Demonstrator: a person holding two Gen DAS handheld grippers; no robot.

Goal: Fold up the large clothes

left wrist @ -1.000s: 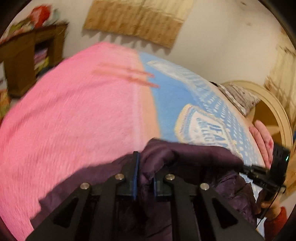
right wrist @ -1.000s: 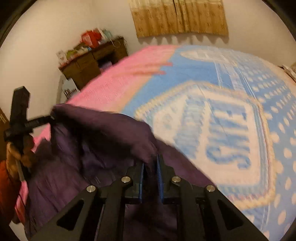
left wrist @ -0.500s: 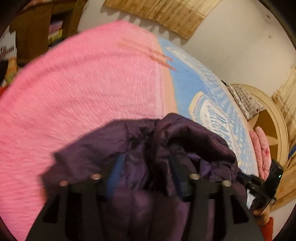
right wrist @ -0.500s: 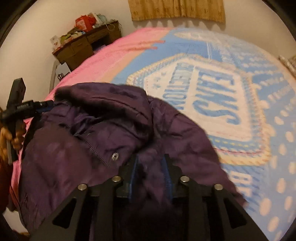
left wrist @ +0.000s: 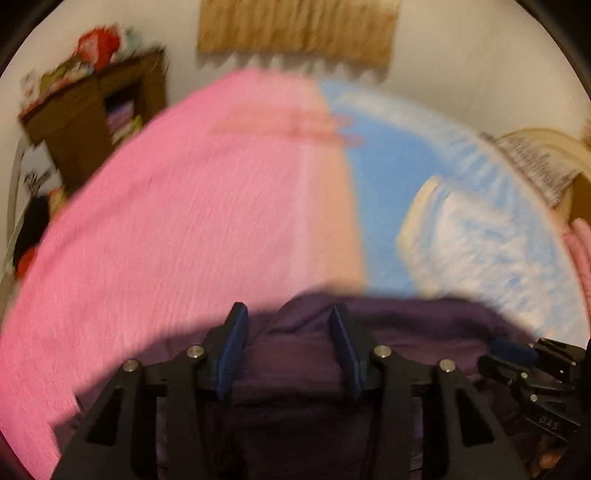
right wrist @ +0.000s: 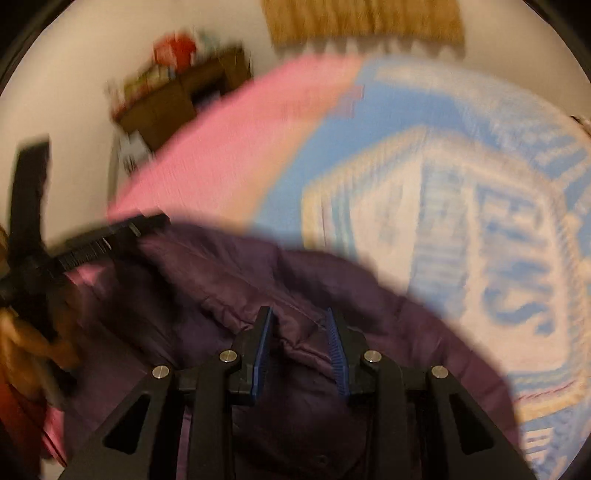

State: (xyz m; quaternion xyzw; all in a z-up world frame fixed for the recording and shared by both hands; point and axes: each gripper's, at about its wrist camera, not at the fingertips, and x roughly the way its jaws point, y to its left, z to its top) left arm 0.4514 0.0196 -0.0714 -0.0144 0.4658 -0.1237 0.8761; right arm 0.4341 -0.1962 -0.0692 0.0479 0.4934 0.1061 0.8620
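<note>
A dark purple quilted jacket (right wrist: 258, 280) lies bunched on the bed, also seen in the left wrist view (left wrist: 424, 325). My left gripper (left wrist: 290, 317) is open above the jacket's edge, with purple cloth showing between its blue pads. My right gripper (right wrist: 299, 317) is open over the jacket's middle, holding nothing. The left gripper (right wrist: 147, 223) shows at the left of the right wrist view, at the jacket's far edge. The right gripper (left wrist: 517, 354) shows at the lower right of the left wrist view. Both views are motion-blurred.
The bed carries a pink blanket (left wrist: 184, 221) and a blue and white lettered blanket (right wrist: 461, 221). A brown wooden cabinet (left wrist: 96, 118) with clutter stands at the far left wall. A curtain (left wrist: 295, 29) hangs behind. A curved headboard (left wrist: 546, 144) is at the right.
Both grippers were shut on the jacket a second ago and have opened and let it go. The jacket has dropped onto the bed. Both cameras are swinging.
</note>
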